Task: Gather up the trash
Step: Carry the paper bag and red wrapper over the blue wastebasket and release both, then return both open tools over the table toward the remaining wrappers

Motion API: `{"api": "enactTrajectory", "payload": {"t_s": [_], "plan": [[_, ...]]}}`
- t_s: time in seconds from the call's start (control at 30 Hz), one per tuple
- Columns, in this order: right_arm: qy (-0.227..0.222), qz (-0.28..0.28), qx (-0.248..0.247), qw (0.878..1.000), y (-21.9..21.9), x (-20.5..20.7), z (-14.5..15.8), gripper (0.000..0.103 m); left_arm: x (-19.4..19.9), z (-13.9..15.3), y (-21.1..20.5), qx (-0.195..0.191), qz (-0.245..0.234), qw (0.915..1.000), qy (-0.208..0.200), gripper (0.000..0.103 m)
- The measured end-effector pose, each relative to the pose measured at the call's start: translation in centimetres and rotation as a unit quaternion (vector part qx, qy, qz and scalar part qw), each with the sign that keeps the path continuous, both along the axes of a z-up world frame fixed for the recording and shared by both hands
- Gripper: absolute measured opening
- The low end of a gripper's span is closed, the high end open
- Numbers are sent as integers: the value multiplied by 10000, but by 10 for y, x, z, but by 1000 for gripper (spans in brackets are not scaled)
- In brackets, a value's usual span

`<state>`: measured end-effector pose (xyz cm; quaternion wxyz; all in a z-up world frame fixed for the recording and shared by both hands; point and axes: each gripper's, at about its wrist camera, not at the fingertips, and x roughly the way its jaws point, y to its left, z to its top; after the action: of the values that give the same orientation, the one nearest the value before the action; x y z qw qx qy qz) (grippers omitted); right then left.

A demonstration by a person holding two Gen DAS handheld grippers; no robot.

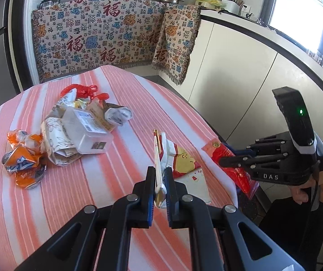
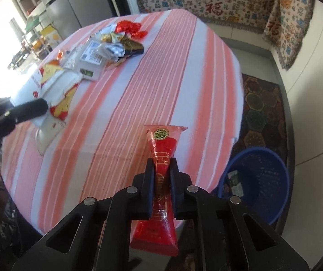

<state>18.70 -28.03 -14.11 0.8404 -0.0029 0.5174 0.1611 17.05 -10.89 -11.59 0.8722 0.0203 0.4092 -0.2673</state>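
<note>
While the round worktop [image 1: 75,203] is seen spread with a pink-and-white striped cloth, 2 pieces of trash are being gripped. The left tool [image 1: 160,176] is clenched on a white wrapper with a yellow cartoon print [image 1: 184,162], pinched at a thin folded edge, with the rest of the wrapper spread over the cloth ahead of the fingers. The right tool [image 2: 162,169] is clenched on a red packet with a gold round seal [image 2: 163,149], which is squeezed narrow between the pads and flares out above and below them; the packet is held at the near edge of the worktop. A blue basket [image 2: 272,203] is seen on the floor just beside the worktop, to the right of the red packet, and some paper scraps lie inside it. Further across the cloth, a heap of trash is gathered: a clear plastic box with a label [image 1: 89,131], crumpled orange wrappers [image 1: 23,158], patterned paper [image 1: 55,140] and a red plastic bag [image 1: 82,90]. A patterned blanket [image 1: 98,38] is draped over the cabinets behind, with 3 pots lined up above it. A hexagon-patterned rug [image 2: 263,110] is laid on the floor beyond the basket.
</note>
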Motion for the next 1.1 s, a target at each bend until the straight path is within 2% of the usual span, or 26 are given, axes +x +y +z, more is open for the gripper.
{"api": "enactTrajectory", "payload": {"t_s": [0.2, 0.47, 0.6, 0.87, 0.93, 1.0, 1.03, 1.07, 1.1], "plan": [[-154, -936, 116, 9954, -80, 1, 12, 10, 1, 0, -62, -155, -598, 9981, 80, 8], [-150, -1922, -100, 9812, -176, -2, -7, 10, 16, -16, -162, -69, -1242, 9919, 267, 8], [-86, -2226, -56, 9749, -208, 1, -23, 10, 25, -36, -206, 88, -1385, 9897, 336, 8], [48, -2584, 104, 9660, -249, 10, -50, 10, 44, -78, -259, 314, -1428, 9877, 548, 8], [54, -2616, 191, 9650, -254, 13, -54, 14, 45, -85, -269, 367, -1482, 9869, 529, 9], [3, -2712, 291, 9621, -261, 14, -56, 17, 48, -94, -280, 448, -1553, 9856, 493, 12], [1, -2757, 369, 9605, -263, 14, -57, 24, 48, -98, -286, 455, -1589, 9849, 507, 14], [2, -2796, 438, 9591, -266, 13, -58, 27, 53, -103, -291, 488, -1597, 9845, 536, 26], [-2, -2831, 460, 9580, -269, 12, -58, 29, 55, -107, -295, 520, -1587, 9844, 558, 33]]}}
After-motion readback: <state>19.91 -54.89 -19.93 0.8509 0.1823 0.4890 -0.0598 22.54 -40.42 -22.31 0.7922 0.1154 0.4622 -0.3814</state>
